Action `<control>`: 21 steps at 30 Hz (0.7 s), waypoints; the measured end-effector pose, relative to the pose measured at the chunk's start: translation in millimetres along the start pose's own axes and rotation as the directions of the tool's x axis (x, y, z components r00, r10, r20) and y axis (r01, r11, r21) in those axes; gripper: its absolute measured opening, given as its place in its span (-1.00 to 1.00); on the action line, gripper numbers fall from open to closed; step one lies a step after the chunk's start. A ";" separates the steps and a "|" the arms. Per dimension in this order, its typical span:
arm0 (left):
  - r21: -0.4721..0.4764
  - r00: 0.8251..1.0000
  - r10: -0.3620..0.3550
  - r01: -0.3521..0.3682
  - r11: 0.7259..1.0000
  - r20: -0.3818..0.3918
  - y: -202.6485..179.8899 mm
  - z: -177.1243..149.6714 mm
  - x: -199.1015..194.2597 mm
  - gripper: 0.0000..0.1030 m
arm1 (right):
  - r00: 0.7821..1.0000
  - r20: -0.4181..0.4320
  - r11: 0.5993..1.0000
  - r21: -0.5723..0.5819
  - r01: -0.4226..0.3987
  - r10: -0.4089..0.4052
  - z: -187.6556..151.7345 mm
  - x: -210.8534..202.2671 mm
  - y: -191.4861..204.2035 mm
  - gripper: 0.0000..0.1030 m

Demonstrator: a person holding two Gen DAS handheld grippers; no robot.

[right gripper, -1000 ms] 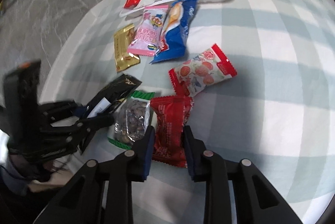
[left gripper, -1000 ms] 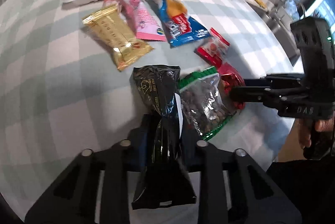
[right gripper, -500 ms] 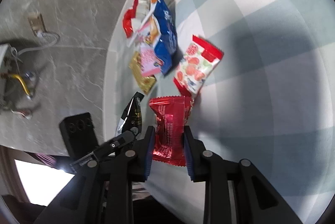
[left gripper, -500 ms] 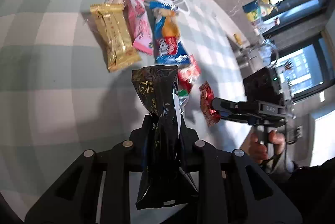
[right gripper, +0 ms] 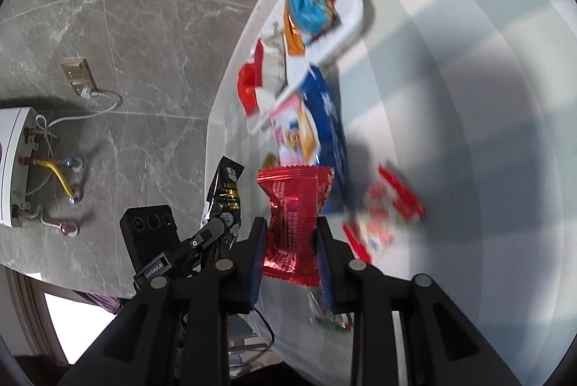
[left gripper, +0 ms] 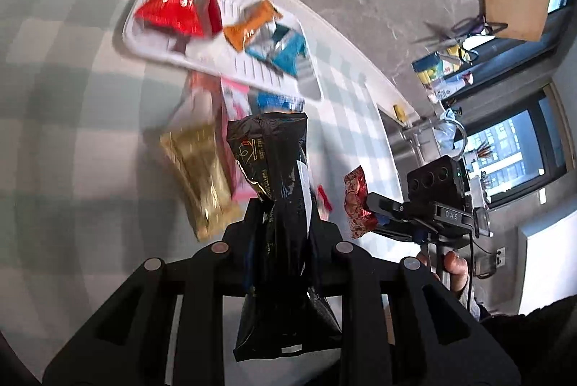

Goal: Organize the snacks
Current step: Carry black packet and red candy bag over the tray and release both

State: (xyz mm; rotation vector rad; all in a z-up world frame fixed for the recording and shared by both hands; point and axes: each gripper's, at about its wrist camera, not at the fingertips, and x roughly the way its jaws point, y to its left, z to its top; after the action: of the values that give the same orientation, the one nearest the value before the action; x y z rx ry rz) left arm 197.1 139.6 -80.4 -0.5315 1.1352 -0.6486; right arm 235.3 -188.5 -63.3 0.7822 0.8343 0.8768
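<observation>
left gripper (left gripper: 285, 216): clenched on a black packet (left gripper: 277, 191); packet stands up between the jaws, lifted off the table, its lower end hanging behind the fingers
right gripper (right gripper: 290, 238): clenched on a red packet (right gripper: 294, 205); crimped top edge up, held clear of the table
right gripper, seen from the left wrist view: at right, red packet pinched at its tip; a hand (left gripper: 454, 272) on its grip below
left gripper, seen from the right wrist view: at lower left, black packet sticking up from it
table (left gripper: 54, 97): round, pale green-and-white check cloth, grey marble floor beyond its edge
tray (left gripper: 151, 52): white, flat, near the far edge of the table
on tray: red packets (left gripper: 173, 7) at one end, orange packet (left gripper: 249, 25) in the middle, light blue packet (left gripper: 285, 47) at the other end
gold packet (left gripper: 202, 177): on the cloth, near side of the tray, blurred
pink packet (right gripper: 288, 130): beside the gold one, partly hidden behind the black packet in the left view
dark blue packet (right gripper: 328, 133): next to the pink one, one end just beside the tray
red-and-white packet (right gripper: 382, 216): on the cloth right of the held red packet, blurred
green-edged packet (right gripper: 333, 321): only a bit shows under the right finger
</observation>
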 end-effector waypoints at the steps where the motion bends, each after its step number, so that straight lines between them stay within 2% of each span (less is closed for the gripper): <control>1: 0.006 1.000 0.004 -0.004 1.000 0.001 -0.3 7.1 0.6 -0.60 | 1.000 0.012 1.000 -0.003 0.002 -0.002 7.6 0.2 2.3 -0.44; 11: 0.044 1.000 0.027 -0.028 0.999 0.016 -5.7 95.1 27.4 -0.60 | 0.996 0.079 0.999 -0.036 0.030 -0.027 77.5 11.9 21.7 -0.44; 21: 0.079 0.997 0.067 -0.071 0.994 0.041 -9.5 180.0 70.9 -0.60 | 0.994 0.087 0.991 -0.111 0.074 -0.065 143.2 49.9 51.3 -0.41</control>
State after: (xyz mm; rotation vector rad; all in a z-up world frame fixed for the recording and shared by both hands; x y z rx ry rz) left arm 384.1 93.7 -59.4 -0.4329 1.0822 -0.6189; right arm 361.0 -156.3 30.4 0.6812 0.7270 0.8171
